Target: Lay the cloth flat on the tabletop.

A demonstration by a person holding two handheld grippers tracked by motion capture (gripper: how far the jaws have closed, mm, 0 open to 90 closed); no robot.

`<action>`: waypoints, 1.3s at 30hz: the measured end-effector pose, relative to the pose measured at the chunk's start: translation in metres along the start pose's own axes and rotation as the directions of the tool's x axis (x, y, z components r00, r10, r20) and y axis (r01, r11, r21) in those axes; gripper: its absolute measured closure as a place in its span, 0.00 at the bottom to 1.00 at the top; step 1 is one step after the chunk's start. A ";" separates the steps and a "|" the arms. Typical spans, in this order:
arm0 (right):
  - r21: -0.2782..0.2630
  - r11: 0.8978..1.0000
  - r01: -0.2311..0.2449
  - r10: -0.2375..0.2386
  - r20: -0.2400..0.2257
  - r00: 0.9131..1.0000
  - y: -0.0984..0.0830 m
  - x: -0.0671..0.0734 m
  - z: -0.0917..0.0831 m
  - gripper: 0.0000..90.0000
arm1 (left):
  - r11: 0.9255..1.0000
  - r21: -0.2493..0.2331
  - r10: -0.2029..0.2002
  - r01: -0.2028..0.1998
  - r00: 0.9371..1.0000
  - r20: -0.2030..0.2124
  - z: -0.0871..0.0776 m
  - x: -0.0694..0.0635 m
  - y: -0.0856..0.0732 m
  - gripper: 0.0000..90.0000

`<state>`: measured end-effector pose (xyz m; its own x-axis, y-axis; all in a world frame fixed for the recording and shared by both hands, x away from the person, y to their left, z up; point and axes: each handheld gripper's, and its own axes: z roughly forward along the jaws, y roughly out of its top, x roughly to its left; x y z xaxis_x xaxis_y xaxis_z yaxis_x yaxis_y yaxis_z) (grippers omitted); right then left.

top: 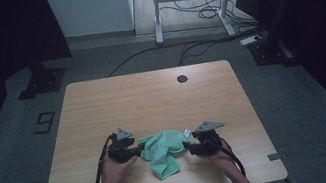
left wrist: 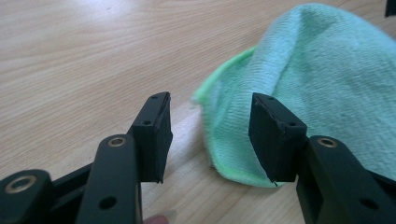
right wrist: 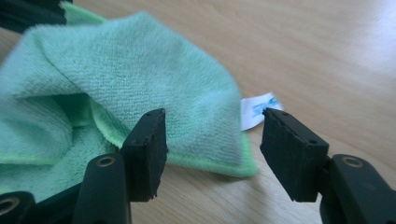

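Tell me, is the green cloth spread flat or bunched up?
Bunched up. The green cloth lies in a rumpled heap on the table, with raised folds and an edge doubled over itself in the right gripper view.

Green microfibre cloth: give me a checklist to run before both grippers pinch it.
1. Green microfibre cloth lies crumpled on the wooden table: ok.
2. Left gripper jaws open, cloth edge between them, pads not pressing: ok.
3. Right gripper jaws open around the cloth corner: ok.
4. White label outside the right jaws: ok.
5. Cloth flat enough to fold: not ok.
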<state>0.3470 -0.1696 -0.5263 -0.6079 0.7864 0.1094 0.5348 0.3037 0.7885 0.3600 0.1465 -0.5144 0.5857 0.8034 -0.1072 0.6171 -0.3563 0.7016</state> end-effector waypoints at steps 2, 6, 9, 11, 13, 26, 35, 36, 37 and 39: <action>0.021 1.000 0.004 -0.004 0.000 1.000 -0.001 0.002 0.008 0.45 | 1.000 0.003 -0.008 0.008 1.000 0.015 0.003 0.001 -0.001 0.55; 0.054 0.998 0.021 -0.021 0.013 1.000 -0.003 0.005 0.017 0.45 | 1.000 0.007 -0.010 0.010 1.000 0.017 0.009 0.002 -0.002 0.55; 0.064 0.998 0.028 -0.030 0.030 0.999 -0.004 0.005 0.019 0.47 | 1.000 0.003 -0.015 0.015 1.000 0.026 0.012 0.002 -0.002 0.63; 0.074 0.997 0.034 -0.038 0.043 0.998 -0.006 0.006 0.021 0.49 | 1.000 0.007 -0.012 0.012 0.999 0.053 0.018 0.002 -0.002 0.71; 0.091 0.995 0.046 -0.051 0.058 0.997 -0.007 0.007 0.024 0.53 | 1.000 0.008 -0.003 0.002 0.998 0.063 0.020 0.001 -0.003 0.82; 0.064 0.997 0.038 -0.043 0.076 0.996 -0.008 0.000 0.013 0.92 | 0.999 -0.052 -0.008 0.012 0.997 0.077 -0.001 0.004 0.003 0.98; -0.114 0.991 0.063 -0.052 0.102 0.993 0.010 0.002 -0.040 0.93 | 0.986 -0.165 0.032 -0.013 0.993 0.112 -0.056 0.001 0.019 0.98; -0.138 0.988 0.072 -0.059 0.100 0.993 0.012 0.004 -0.046 0.93 | 0.984 -0.176 0.041 -0.020 0.993 0.113 -0.062 -0.001 0.020 0.98; -0.157 0.985 0.074 -0.060 0.096 0.994 0.015 0.006 -0.052 0.93 | 0.982 -0.187 0.049 -0.027 0.992 0.113 -0.069 -0.003 0.021 0.98; -0.195 0.977 0.085 -0.069 0.089 0.994 0.020 0.010 -0.064 0.93 | 0.977 -0.207 0.066 -0.041 0.991 0.114 -0.081 -0.007 0.023 0.98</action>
<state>0.3139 -0.1904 -0.4707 -0.5889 0.8082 0.0009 0.3560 0.2585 0.8980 0.3273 0.1716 -0.4406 0.6808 0.7189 -0.1403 0.4703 -0.2821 0.8362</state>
